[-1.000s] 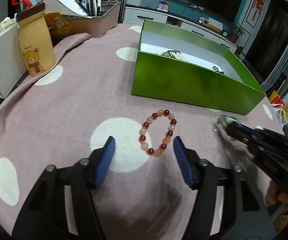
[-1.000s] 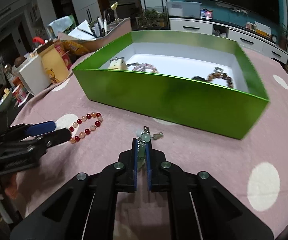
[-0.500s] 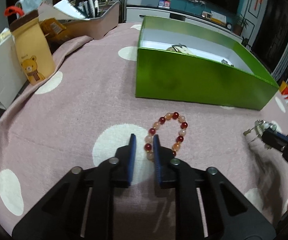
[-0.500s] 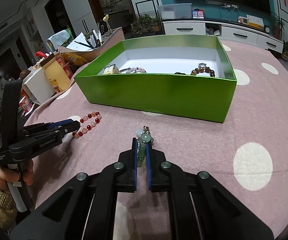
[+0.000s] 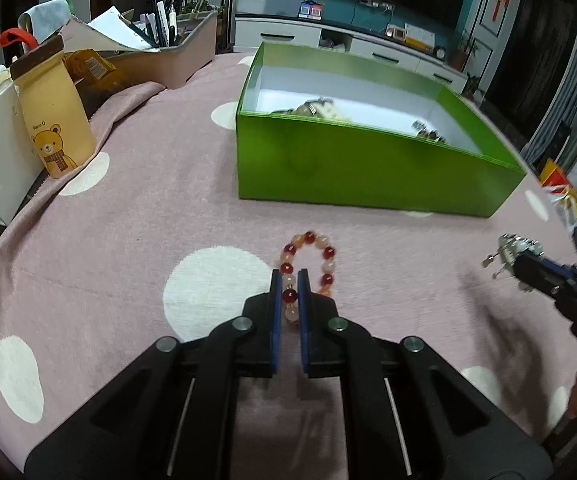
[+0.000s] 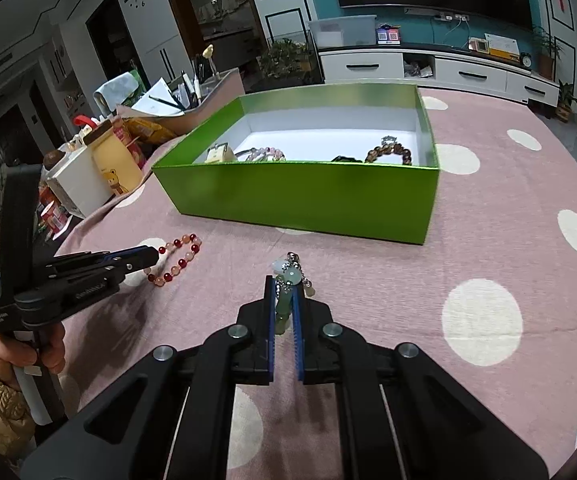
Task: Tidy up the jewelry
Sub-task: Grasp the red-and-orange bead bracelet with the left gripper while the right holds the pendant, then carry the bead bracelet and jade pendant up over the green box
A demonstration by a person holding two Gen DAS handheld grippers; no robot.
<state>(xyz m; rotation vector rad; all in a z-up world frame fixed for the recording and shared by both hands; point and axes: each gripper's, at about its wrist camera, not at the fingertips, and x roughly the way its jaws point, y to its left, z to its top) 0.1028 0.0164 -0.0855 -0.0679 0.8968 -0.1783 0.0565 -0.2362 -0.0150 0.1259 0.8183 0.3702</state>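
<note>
Now left claw (image 5: 288, 300) is clamped on the red-and-peach bead bracelet (image 5: 308, 264), lower centre, on the surface; right claw (image 6: 284, 300) grips a green pendant charm (image 6: 288, 280). Advice: lift straight, carry over the green box (image 5: 368, 168) wall before releasing.

The counter (image 6: 488, 208) wears a dusty pink cloth (image 5: 160, 208) dotted with large white spots. On it stands a bright green box (image 6: 304, 196) with a white inside. Just before the box lies a bracelet (image 5: 308, 264) of dark red and pale peach beads. To the box's right, a pale green and silvery trinket (image 6: 288, 292) shows between blue-lined black jaws. Left of the box stands a tan pouch (image 5: 54, 120) with a brown top and a cartoon bear in a striped scarf.
</note>
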